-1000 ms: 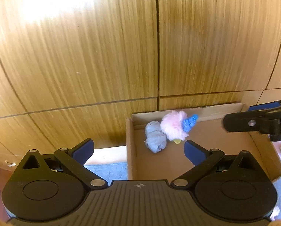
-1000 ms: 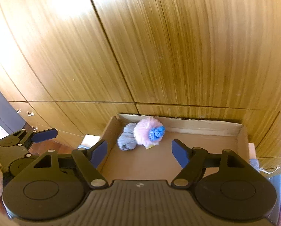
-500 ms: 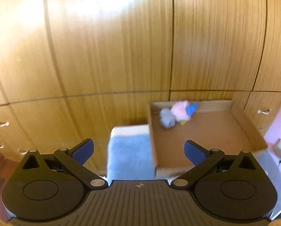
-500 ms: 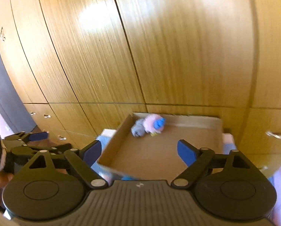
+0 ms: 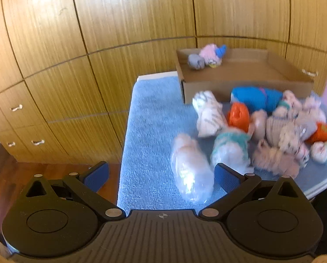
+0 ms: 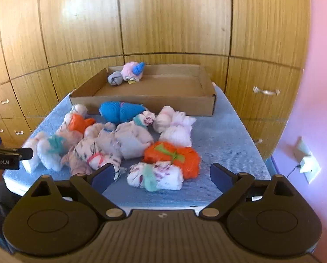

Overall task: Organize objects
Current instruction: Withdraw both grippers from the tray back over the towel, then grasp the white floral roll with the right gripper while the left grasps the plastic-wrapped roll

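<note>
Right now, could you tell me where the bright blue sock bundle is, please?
In the right wrist view the blue sock bundle lies on the blue towel, just in front of the cardboard box, at the far edge of the pile.

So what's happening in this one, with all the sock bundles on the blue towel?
A person with a gripper in each hand is sorting rolled sock bundles into a cardboard box. Two are already in its far corner: a grey bundle and a pink one. The rest lie in a pile on the blue towel in front of the box. The right gripper has just been opening its jaws, with nothing gripped. The left gripper is open and empty too.
</note>
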Action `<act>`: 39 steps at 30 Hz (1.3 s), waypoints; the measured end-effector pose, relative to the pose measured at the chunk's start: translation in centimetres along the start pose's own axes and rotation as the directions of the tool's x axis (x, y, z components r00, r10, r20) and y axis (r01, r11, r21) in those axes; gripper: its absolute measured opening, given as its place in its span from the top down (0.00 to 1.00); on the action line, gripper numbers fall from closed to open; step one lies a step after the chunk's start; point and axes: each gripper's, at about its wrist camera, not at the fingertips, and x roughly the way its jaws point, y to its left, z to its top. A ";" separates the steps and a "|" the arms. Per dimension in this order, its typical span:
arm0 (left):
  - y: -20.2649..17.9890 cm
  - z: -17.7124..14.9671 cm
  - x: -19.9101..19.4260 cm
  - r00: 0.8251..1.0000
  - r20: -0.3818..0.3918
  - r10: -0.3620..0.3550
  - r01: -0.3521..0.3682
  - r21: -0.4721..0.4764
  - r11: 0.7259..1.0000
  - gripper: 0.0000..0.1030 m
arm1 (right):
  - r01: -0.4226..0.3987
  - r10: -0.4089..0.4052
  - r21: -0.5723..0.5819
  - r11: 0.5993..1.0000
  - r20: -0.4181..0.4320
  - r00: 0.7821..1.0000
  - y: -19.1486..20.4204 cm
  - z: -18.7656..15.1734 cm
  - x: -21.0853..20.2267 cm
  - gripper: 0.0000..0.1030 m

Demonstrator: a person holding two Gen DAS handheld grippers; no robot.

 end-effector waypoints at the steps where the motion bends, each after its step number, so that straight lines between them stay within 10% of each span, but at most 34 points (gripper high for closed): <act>1: -0.1 -0.1 0.3 1.000 -0.005 0.002 -0.002 0.011 1.000 0.00 | 0.018 -0.018 -0.011 1.000 0.008 1.000 0.3 -0.3 0.2 0.10; 28: 0.6 -1.4 2.9 1.000 0.017 -0.023 0.022 0.077 0.997 0.01 | 0.155 -0.152 -0.058 0.986 0.056 0.987 2.9 -3.1 2.9 0.29; 39: 0.5 -0.3 3.7 0.995 0.012 -0.104 0.102 0.101 0.990 0.21 | 0.138 -0.134 -0.065 0.988 0.067 0.989 2.6 -3.1 2.5 0.40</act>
